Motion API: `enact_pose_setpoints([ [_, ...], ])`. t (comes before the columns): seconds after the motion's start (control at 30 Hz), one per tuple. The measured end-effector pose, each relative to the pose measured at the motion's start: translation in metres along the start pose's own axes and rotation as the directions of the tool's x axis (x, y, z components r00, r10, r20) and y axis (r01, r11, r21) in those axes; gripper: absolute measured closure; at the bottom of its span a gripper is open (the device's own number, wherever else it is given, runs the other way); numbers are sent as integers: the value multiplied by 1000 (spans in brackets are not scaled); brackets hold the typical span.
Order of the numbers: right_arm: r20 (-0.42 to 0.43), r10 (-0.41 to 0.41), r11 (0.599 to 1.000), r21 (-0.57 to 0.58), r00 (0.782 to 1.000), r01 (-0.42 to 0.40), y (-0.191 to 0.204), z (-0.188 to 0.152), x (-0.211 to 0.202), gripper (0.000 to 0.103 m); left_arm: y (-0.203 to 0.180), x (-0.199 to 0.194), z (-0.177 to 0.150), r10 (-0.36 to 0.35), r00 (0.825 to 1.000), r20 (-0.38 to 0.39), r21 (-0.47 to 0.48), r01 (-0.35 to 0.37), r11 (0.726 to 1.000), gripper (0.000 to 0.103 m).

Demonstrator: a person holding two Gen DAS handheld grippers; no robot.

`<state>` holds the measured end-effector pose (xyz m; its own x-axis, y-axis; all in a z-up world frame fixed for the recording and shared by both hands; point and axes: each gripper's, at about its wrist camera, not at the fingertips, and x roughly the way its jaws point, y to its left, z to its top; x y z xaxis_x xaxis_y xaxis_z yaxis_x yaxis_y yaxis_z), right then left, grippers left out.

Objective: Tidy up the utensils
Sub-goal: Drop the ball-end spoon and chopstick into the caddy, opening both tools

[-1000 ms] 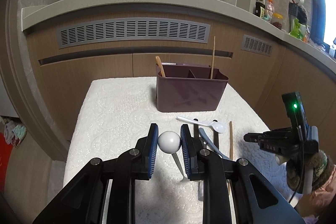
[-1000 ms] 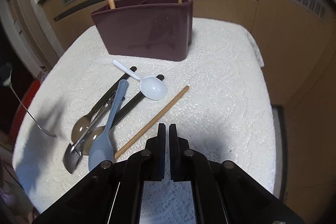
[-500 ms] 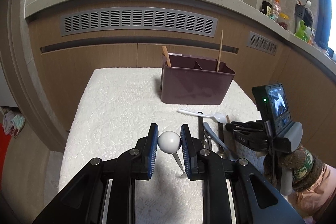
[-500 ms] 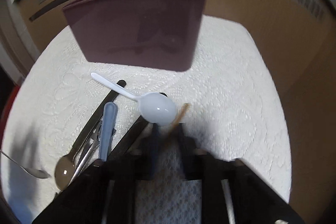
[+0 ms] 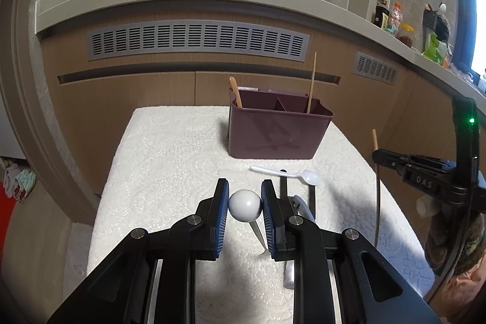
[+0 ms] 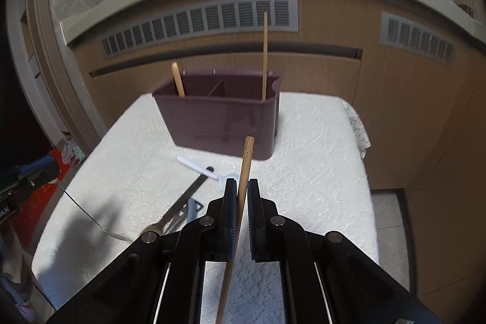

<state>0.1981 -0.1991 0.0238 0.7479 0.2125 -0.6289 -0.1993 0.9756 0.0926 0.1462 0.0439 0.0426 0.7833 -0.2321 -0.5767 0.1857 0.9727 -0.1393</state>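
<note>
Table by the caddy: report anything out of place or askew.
Several utensils lie loose and crossed on the white cloth before the caddy; a white plastic spoon rests slantwise across two dark handles. Nothing looks spilled or damaged.

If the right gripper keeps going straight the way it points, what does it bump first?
Probably the caddy. The right gripper aims at its front wall, and the held chopstick would likely hit first; depth is unclear.

Both claws (image 5: 244, 204) (image 6: 242, 196) clamped, angled downward

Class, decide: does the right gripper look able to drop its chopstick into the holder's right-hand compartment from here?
Probably yes: the right gripper grips the chopstick, the holder stands open-topped ahead, and only one upright chopstick occupies that compartment.
</note>
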Motion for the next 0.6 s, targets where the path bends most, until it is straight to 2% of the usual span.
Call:
enact_pose_setpoints([
  [0.17, 65, 12, 1000, -8, 998, -12, 0, 11, -27, 98, -7, -8, 18, -11, 1000, 19, 22, 11, 1000, 80],
  [0.27, 138, 8, 1000, -23, 990, -5, 0, 33, -45, 98, -12, -16, 47, -9, 998, 66, 49, 6, 999, 80],
  [0.37, 244, -9, 999, -46, 970, 21, 0, 69, -70, 98, -17, -27, 89, -1, 989, 147, 93, -13, 996, 80],
  [0.47, 354, -53, 995, -60, 934, 79, 0, 109, -89, 98, -20, -29, 130, 13, 975, 224, 121, -41, 992, 80],
  [0.6, 414, -67, 993, -63, 908, 102, 1, 154, -92, 98, -20, -16, 171, 10, 961, 276, 145, -52, 988, 80],
])
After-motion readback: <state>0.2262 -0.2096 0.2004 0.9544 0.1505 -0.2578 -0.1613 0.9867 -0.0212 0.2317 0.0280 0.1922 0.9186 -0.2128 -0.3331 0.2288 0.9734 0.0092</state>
